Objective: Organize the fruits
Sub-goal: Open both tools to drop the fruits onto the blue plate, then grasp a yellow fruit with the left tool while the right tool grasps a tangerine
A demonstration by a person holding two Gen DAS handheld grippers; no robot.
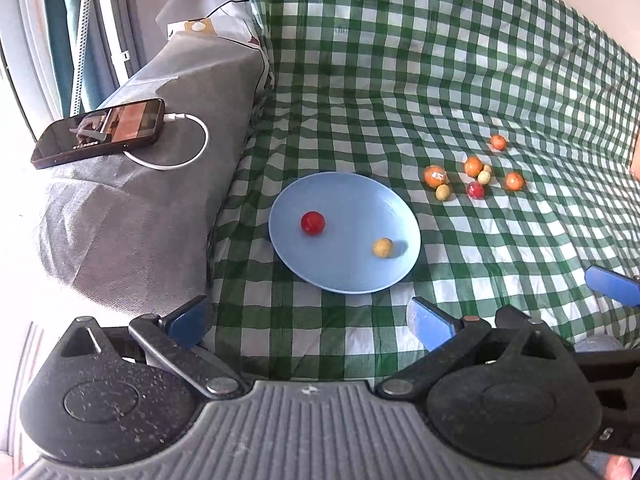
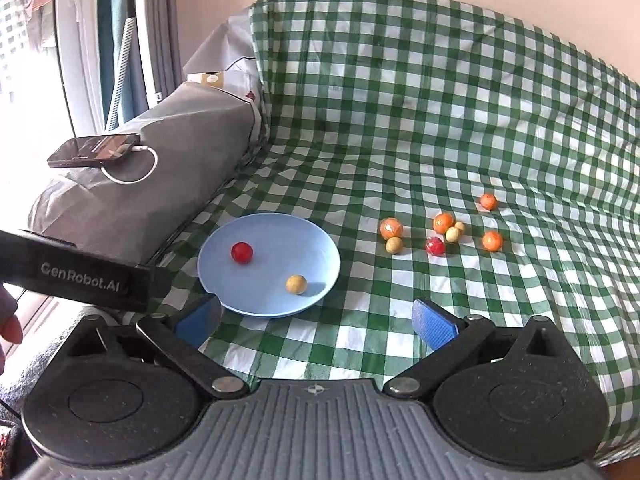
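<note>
Both the left tool [image 1: 310, 322] and the right tool [image 2: 316, 320] hover with fingers spread apart and empty over the green checked cloth [image 1: 460, 60], where a blue plate [image 1: 352, 196] holds a red fruit [image 1: 313, 223] and a yellowish fruit [image 1: 383, 247], while the loose fruits [image 1: 474, 174] lie clustered to its right.

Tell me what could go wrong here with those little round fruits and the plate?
The fruits are round: the red one and yellow one on the shallow blue plate could roll off if it is nudged. The checked cloth is wrinkled, so loose fruits like the orange one may roll when touched. Two pale fruits sit touching, so an open hand-held gripper might push one away.
</note>
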